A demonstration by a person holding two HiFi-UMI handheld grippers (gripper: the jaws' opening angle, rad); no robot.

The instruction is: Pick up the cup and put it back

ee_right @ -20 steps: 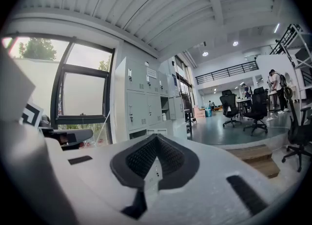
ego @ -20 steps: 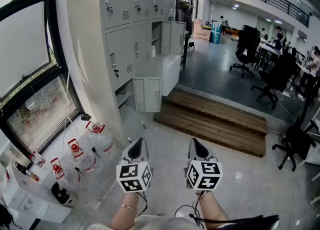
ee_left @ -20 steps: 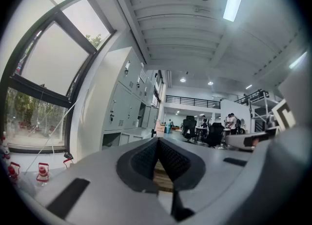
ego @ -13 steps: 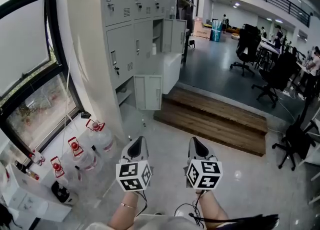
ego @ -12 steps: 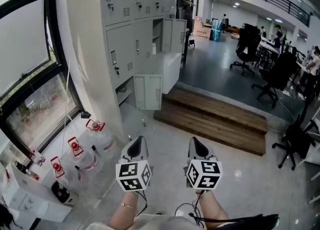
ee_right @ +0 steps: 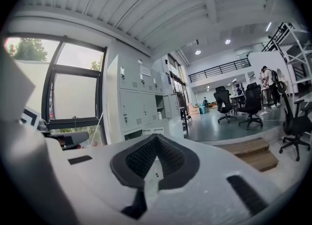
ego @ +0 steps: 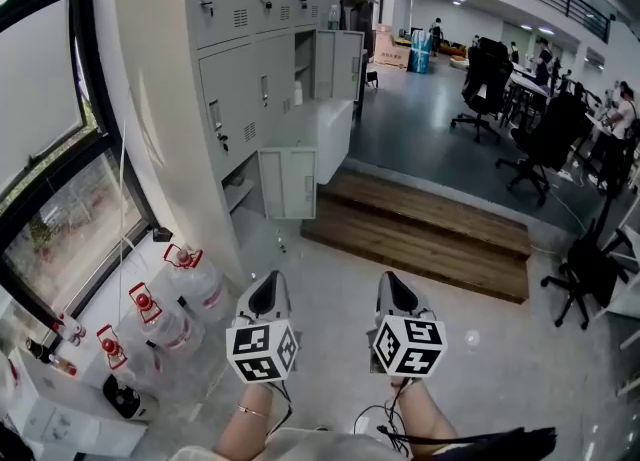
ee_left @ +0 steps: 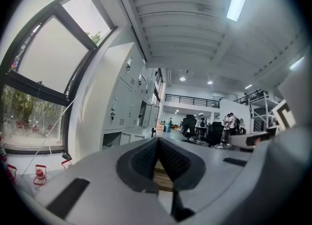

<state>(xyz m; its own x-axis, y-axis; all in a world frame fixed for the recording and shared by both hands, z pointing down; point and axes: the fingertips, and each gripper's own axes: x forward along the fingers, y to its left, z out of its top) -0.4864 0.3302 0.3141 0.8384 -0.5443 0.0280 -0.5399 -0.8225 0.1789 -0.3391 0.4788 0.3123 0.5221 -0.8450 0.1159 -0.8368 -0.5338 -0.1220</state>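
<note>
— Where is the cup?

— I cannot tell; no view shows it.

— And the claws?

— The left claw (ego: 265, 294) and the right claw (ego: 393, 289) are both closed, tips meeting, with nothing between them. They hang side by side, pointing about level, over the pale grey floor (ego: 330, 269).

— What stands on that floor?

— Along its left edge, clear water bottles (ego: 190, 274) with red handles stand under the black-framed window (ego: 50, 149). Tall grey lockers (ego: 240, 69) rise just behind them, some doors open. A wooden step (ego: 420, 234) crosses the floor's far edge, leading up to a darker floor with black office chairs (ego: 485, 79).
</note>
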